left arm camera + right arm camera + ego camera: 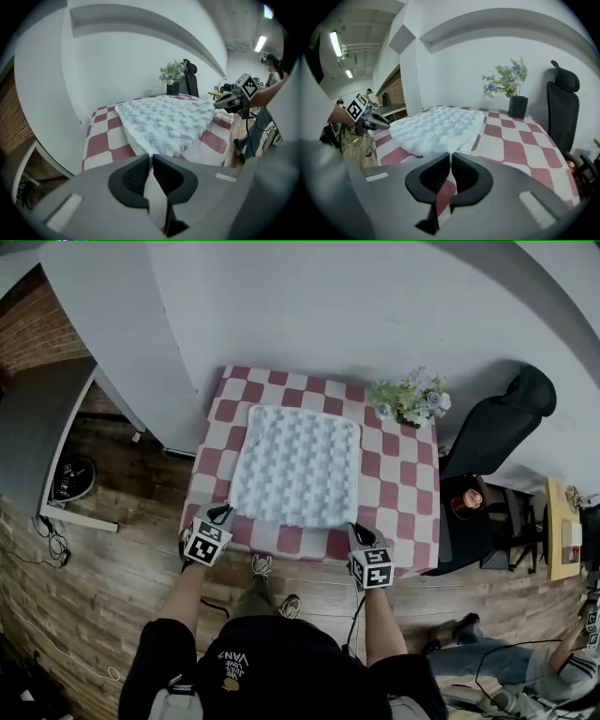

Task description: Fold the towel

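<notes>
A pale blue, bumpy towel (298, 465) lies spread flat on a table with a red-and-white checked cloth (403, 486). My left gripper (223, 513) is at the towel's near left corner and my right gripper (362, 532) at its near right corner. In the left gripper view the jaws (151, 157) stand pressed together, with white fabric of the towel (168, 123) running between the pads. In the right gripper view the jaws (451, 156) are closed at the tip of the towel's (436, 129) corner. Each gripper shows in the other's view: the right gripper (229, 101) and the left gripper (370, 121).
A dark vase of pale flowers (412, 397) stands at the table's far right corner, next to a black office chair (497, 427). A white wall runs behind the table. Wooden floor lies below the near edge, and a small yellow table (562, 531) stands at far right.
</notes>
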Action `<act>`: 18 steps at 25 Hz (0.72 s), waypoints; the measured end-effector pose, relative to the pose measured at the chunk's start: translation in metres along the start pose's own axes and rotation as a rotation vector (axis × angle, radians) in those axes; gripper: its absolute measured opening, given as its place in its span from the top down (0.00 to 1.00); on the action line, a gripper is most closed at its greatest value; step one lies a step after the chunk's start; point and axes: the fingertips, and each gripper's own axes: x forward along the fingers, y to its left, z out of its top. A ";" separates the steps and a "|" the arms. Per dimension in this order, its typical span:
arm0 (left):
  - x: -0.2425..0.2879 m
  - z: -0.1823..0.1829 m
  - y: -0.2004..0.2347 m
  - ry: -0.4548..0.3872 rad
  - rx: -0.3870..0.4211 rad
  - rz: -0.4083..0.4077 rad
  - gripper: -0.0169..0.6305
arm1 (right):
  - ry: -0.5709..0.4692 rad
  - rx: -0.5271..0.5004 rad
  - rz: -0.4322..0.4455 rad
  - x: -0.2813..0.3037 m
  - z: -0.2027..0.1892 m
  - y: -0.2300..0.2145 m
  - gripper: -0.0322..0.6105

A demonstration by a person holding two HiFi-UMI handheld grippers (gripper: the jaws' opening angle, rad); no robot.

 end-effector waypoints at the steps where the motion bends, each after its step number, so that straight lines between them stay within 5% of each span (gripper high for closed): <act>1: -0.005 0.001 0.001 -0.009 -0.008 0.003 0.93 | -0.010 0.013 0.002 -0.003 0.002 0.000 0.92; 18: -0.068 -0.010 -0.023 -0.039 -0.141 -0.084 0.94 | -0.113 0.105 0.059 -0.070 0.004 0.013 0.92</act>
